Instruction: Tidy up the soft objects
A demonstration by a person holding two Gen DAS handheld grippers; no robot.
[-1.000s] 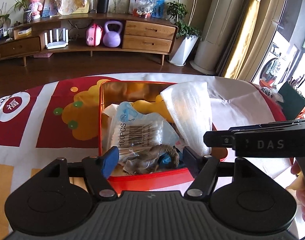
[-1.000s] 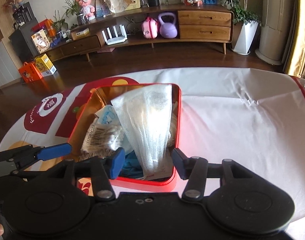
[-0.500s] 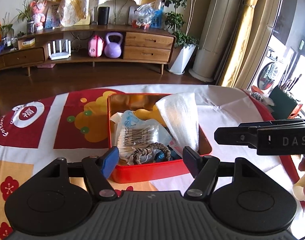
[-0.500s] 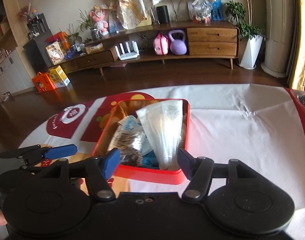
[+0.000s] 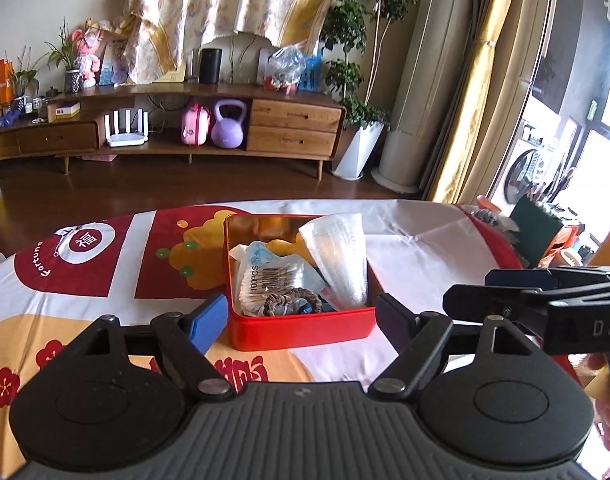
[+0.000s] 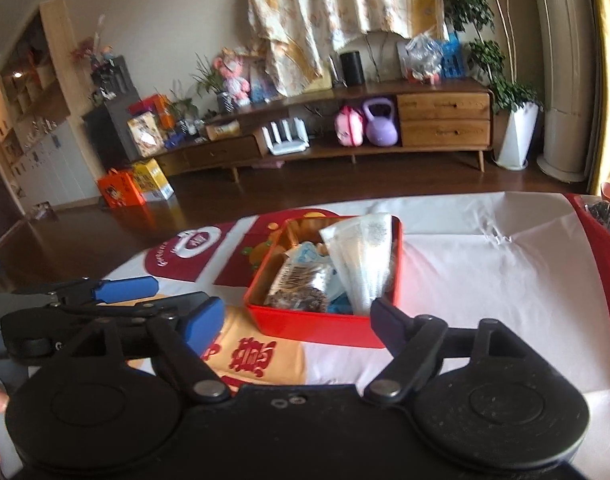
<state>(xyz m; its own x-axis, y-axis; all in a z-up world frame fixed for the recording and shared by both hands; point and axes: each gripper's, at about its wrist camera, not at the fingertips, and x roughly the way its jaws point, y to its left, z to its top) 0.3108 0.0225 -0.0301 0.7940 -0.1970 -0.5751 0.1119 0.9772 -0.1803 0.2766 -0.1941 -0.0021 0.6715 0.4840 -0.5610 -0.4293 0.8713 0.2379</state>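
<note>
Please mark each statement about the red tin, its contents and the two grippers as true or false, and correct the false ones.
1. The red tin stands on the tablecloth. True.
2. The cotton swab pack lies outside the tin. False: it lies inside it.
3. The left gripper holds the braided hair tie. False: its jaws are open and empty; the tie lies in the tin.
4. The right gripper is open and holds nothing. True.
5. The tin has a lid on. False: it is open.
</note>
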